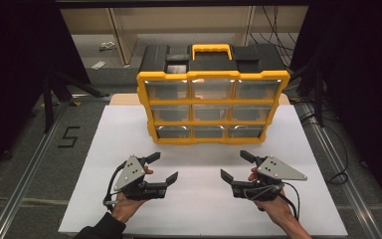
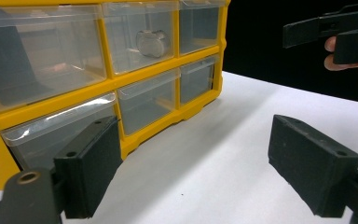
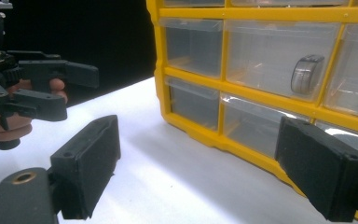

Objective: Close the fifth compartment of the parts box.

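Left gripper (image 1: 162, 168): jaws spread, empty, low over white table (image 1: 199, 209). Yellow drawer organizer (image 1: 212, 107) upright at table's far middle, well apart from both; metal roll (image 2: 152, 43) in centre drawer. Right gripper (image 1: 235, 166): jaws spread, empty. Judgement: approach square to centre drawer, pull straight, brace cabinet against tipping.

yellow drawer cabinet (image 1: 212, 107) — hand-held grippers apart, jaws spread

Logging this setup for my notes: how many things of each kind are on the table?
Yellow drawer cabinet: 1
Clear drawers in it: 9
Round metal part in a drawer: 1
Hand-held grippers, left and right: 2
Total: 13
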The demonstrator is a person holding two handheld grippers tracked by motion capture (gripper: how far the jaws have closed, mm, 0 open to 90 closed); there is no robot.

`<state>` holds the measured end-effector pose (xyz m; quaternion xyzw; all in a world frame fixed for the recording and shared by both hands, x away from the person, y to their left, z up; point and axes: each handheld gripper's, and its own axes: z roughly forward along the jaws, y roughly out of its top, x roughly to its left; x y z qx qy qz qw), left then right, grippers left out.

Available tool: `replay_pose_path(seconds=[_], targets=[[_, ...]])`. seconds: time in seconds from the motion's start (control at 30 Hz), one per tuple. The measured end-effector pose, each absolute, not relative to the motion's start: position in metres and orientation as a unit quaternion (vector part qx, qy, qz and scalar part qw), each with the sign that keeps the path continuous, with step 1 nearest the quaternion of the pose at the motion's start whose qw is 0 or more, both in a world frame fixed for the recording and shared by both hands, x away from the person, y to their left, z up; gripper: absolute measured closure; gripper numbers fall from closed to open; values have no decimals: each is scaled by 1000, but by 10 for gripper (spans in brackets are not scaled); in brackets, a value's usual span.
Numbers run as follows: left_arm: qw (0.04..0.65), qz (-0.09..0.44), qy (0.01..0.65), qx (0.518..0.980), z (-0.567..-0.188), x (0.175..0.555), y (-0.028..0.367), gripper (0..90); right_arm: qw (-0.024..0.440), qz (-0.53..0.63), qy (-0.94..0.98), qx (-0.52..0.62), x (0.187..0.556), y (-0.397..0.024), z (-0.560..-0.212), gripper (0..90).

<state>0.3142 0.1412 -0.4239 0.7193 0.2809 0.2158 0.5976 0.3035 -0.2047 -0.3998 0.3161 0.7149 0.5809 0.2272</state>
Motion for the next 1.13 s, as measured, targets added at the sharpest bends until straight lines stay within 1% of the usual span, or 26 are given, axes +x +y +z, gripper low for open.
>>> replay_pose_path(seconds=[0.3, 0.5, 1.13], targets=[[597, 215, 277, 721, -424, 315, 141, 167, 231, 582, 713, 316, 295, -208, -405, 144], [598, 214, 278, 721, -424, 314, 141, 167, 241, 585, 710, 309, 292, -210, -405, 142], [597, 213, 278, 722, -424, 315, 140, 167, 238, 584, 710, 312, 293, -212, -406, 142]])
